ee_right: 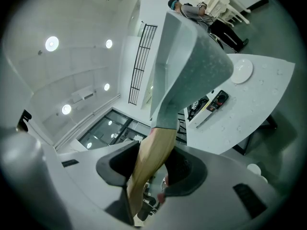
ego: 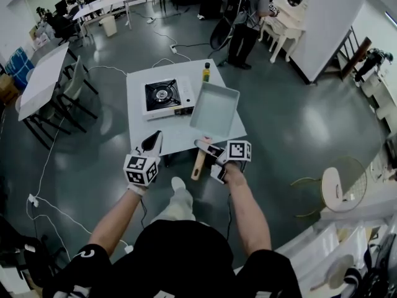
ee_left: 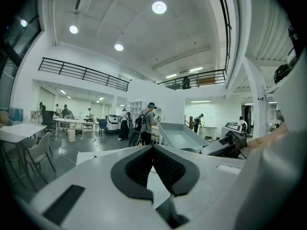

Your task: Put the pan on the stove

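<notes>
Yellow btl point(ego: 206, 72) on white tbl point(ego: 141, 129), ppl point(ego: 247, 17) behind

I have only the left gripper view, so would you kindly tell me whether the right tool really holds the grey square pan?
Observer: Yes. The right tool is closed on the light wooden handle of the grey square pan.
Operator: Thank you. Where is the stove?
Observer: The white portable gas stove stands on the white square table, left of the pan in the head view.
Operator: Is the pan over the burner yet?
Observer: No. The stove's black burner is bare; the pan is beside it, at the table's right side.
</notes>
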### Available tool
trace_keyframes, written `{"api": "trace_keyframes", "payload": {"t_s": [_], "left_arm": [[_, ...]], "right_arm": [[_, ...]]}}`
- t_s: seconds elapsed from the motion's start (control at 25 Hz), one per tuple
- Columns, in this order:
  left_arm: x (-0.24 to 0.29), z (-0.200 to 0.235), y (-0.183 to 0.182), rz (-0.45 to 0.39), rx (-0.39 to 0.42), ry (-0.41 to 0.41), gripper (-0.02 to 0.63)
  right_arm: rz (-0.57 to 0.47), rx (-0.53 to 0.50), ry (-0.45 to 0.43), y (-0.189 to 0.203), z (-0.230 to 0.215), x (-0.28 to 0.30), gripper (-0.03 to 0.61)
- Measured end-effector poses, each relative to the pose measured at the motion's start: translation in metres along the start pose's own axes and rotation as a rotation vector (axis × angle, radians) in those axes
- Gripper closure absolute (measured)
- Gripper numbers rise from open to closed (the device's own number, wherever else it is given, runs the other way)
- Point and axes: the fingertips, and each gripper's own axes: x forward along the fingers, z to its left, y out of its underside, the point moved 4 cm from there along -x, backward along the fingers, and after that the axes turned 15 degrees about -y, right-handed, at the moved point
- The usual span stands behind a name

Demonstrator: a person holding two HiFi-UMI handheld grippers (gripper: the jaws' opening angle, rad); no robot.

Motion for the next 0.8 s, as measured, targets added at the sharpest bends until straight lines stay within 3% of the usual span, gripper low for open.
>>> {"api": "trace_keyframes", "payload": {"t_s": [0.16,0.28,0.44,0.6,0.8], "left_arm": [[0.021,-0.004,-0.002,0.004,0.002,0.022,0.615],[0.034,-0.007,-0.001,0.009,0.004,0.036,0.615],[0.052,-0.010,-0.002,0.012,0.009,0.052,0.615],[0.069,-0.016,-0.003,0.017,0.014,0.066,0.615],[0.091,-0.026,-0.005,0.028,0.025,0.085,0.615]], "right_arm": [[-0.017,0.007,0.042,-0.013,-0.011,-0.007,0.423],[-0.009,-0.054,-0.023,-0.024,-0.011,-0.005,0.423],[-0.049,0.011,0.047,-0.033,-0.026,-0.015,0.423],[-0.074,0.019,0.027,-0.046,-0.032,-0.020,0.422],[-0.087,0.024,0.065,-0.060,-0.039,-0.030,0.423]]}}
